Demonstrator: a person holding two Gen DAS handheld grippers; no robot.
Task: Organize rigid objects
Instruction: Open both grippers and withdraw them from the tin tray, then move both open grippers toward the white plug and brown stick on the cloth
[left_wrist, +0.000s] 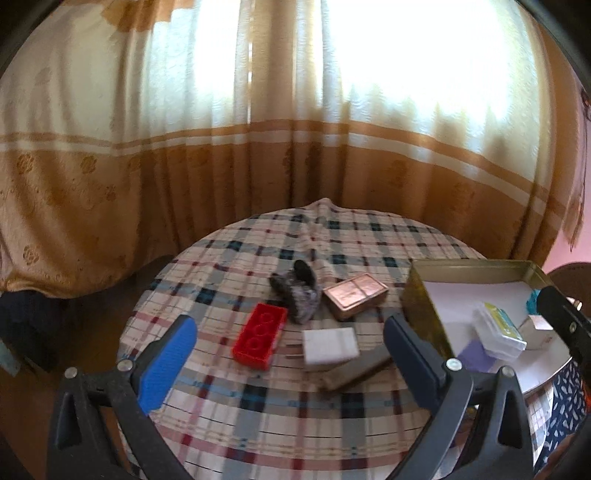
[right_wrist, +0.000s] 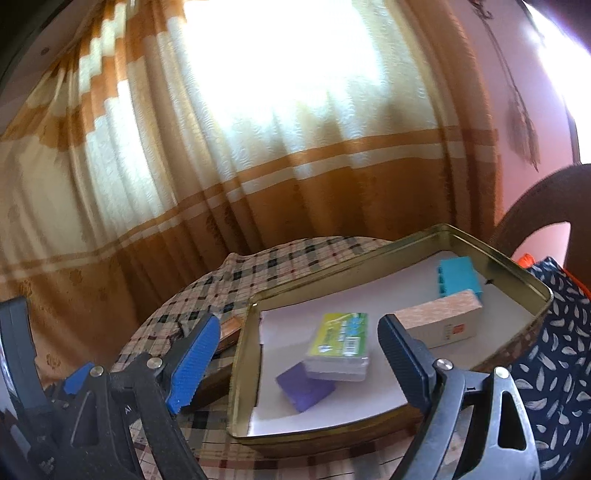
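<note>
Left wrist view. The left gripper (left_wrist: 290, 354) is seen with its jaws spread wide and nothing between them, above a round table under a plaid cloth (left_wrist: 258, 417). Loose on the cloth lie a red studded brick (left_wrist: 260, 336), a white block (left_wrist: 330, 345), a copper-coloured tin (left_wrist: 355, 295), a dark mottled stone-like lump (left_wrist: 295, 293) and a flat brownish bar (left_wrist: 360, 369), partly under the white block. At the right stands an open gold-walled metal tray (left_wrist: 424, 306) lined with white paper.

The red brick is judged light, stiff and smooth-sided; it is best taken across its two long walls, near mid-length, so that it cannot swivel. The white block is judged light and square-edged, and is likewise taken on opposite flat faces. The copper tin may be slippery and could dent under a hard squeeze. The lump is irregular; its weight cannot be told.

Right wrist view. The right gripper (right_wrist: 299, 354) is shown released, jaws wide and empty, poised over the metal tray (right_wrist: 369, 266). Already sorted inside are a clear plastic case with a green label (right_wrist: 338, 343), resting partly on a purple block (right_wrist: 306, 386), a pale patterned carton (right_wrist: 443, 321) and, just behind it, a teal brick (right_wrist: 458, 277). Bare lining remains along the tray's far-left side, where further pieces could be set.
</note>
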